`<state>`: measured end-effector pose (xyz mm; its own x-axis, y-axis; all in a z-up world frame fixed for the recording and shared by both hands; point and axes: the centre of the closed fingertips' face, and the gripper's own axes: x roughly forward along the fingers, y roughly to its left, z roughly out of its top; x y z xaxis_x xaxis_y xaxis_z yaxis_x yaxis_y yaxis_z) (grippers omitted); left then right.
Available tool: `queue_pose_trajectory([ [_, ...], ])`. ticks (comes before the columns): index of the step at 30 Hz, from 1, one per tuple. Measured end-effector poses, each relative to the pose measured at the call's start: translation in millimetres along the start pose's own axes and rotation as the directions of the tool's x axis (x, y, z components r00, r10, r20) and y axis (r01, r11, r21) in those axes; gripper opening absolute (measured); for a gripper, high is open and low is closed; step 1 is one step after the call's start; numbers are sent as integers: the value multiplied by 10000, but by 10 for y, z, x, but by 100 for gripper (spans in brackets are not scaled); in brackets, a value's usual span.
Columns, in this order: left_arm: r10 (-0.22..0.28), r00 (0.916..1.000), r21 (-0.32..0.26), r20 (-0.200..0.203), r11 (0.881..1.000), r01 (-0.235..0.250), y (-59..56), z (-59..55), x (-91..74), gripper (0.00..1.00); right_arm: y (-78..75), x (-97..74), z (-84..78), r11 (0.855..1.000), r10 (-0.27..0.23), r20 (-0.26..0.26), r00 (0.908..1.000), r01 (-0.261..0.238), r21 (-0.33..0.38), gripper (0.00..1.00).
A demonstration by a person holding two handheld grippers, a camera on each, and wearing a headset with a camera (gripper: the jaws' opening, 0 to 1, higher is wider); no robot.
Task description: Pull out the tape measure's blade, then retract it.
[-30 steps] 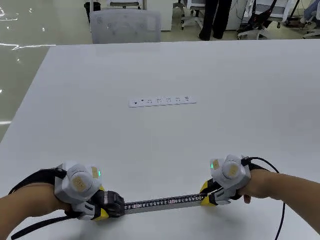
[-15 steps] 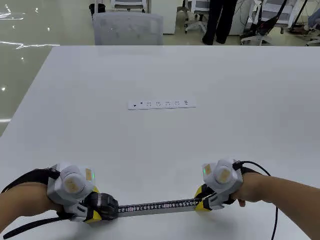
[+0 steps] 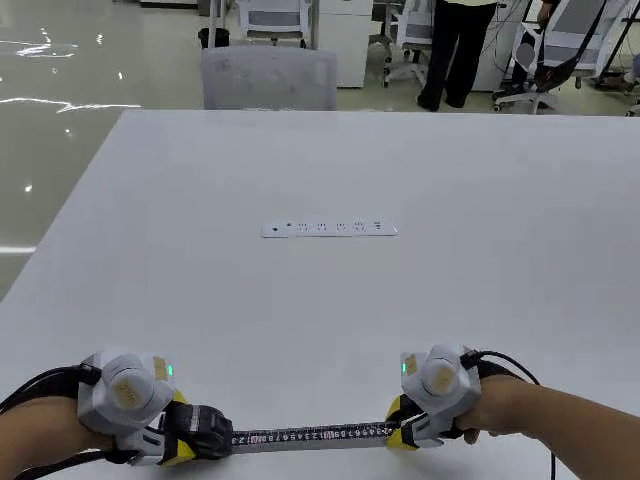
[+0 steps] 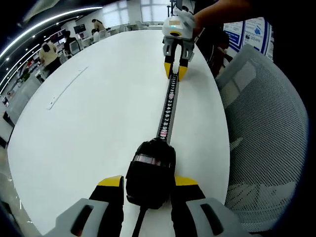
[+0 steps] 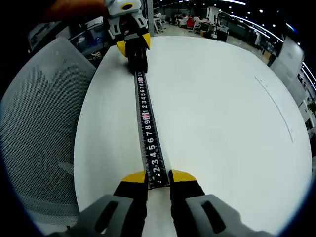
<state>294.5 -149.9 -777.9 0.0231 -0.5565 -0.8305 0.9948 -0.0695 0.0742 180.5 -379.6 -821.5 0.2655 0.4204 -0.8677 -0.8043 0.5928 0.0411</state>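
Case (image 4: 150,165) clamped in left claw (image 4: 148,181); blade (image 5: 146,118) tip apparently pinched by right claw (image 5: 158,177). Blade is best kept taut and level.

Rounded grey, yellow-tipped, green-lit left tool (image 3: 200,433) and right tool (image 3: 397,428); black cable (image 3: 505,357).

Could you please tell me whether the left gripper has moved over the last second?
Yes. Against the power strip, the left gripper, holding the tape measure, has shifted to the person's left, farther from the strip.
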Motion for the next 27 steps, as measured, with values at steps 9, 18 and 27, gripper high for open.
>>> queue_pose_trajectory([
  [9, 885, 9927, -2645, 820, 9623, -639, 66, -131, -242, 63, -58, -77, 65, 9846, -1741, 414, 9839, 1732, 238, 32],
  [18, 1753, 9720, -3929, 1562, 9139, -1017, -10, -224, -349, 84, 41, -419, 2, 9458, -2689, 1446, 9523, 2327, 2263, 38],
  [27, 4752, 8370, -5938, 2713, 7670, -2431, 295, -195, -780, 94, 30, -796, -61, 8666, -4328, 2026, 8784, 3435, 3619, 64],
])
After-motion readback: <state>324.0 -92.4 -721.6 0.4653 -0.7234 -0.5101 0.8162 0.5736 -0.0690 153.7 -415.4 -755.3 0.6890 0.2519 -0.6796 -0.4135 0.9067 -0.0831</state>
